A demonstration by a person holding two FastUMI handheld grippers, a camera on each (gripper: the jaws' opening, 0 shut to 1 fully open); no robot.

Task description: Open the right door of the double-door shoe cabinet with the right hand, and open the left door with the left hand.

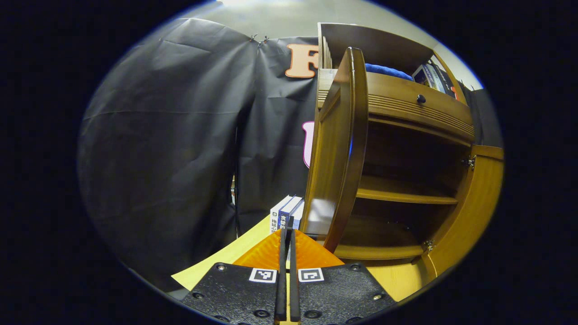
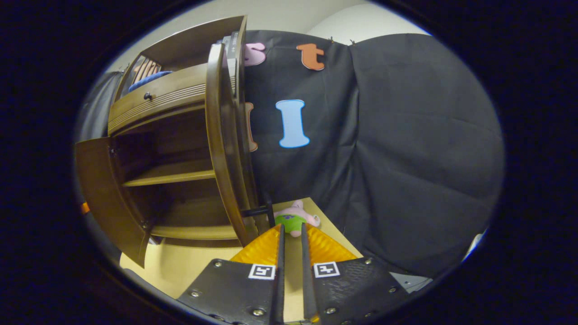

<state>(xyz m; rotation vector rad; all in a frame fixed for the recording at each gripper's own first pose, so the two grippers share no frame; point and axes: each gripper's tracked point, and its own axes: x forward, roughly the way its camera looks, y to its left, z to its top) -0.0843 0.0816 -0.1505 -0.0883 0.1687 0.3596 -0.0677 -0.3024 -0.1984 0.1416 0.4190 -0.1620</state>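
The wooden shoe cabinet (image 1: 406,113) stands on a yellow table with both doors swung out. In the left gripper view its left door (image 1: 338,153) is edge-on just ahead and right of my left gripper (image 1: 287,232), which is shut on nothing and apart from the door. The right door (image 1: 478,203) hangs open at the far right. In the right gripper view the right door (image 2: 226,149) is edge-on just left of my right gripper (image 2: 291,230), whose fingers stand a little apart around nothing. The left door (image 2: 99,189) is open at the left. Bare shelves (image 2: 171,174) show inside.
Several books (image 1: 286,212) stand on the table (image 1: 216,262) left of the cabinet. A small plush toy (image 2: 295,219) lies on the table right of it, straight ahead of the right gripper. A drawer with a dark knob (image 1: 421,98) sits above the shelves. Black cloth walls the booth.
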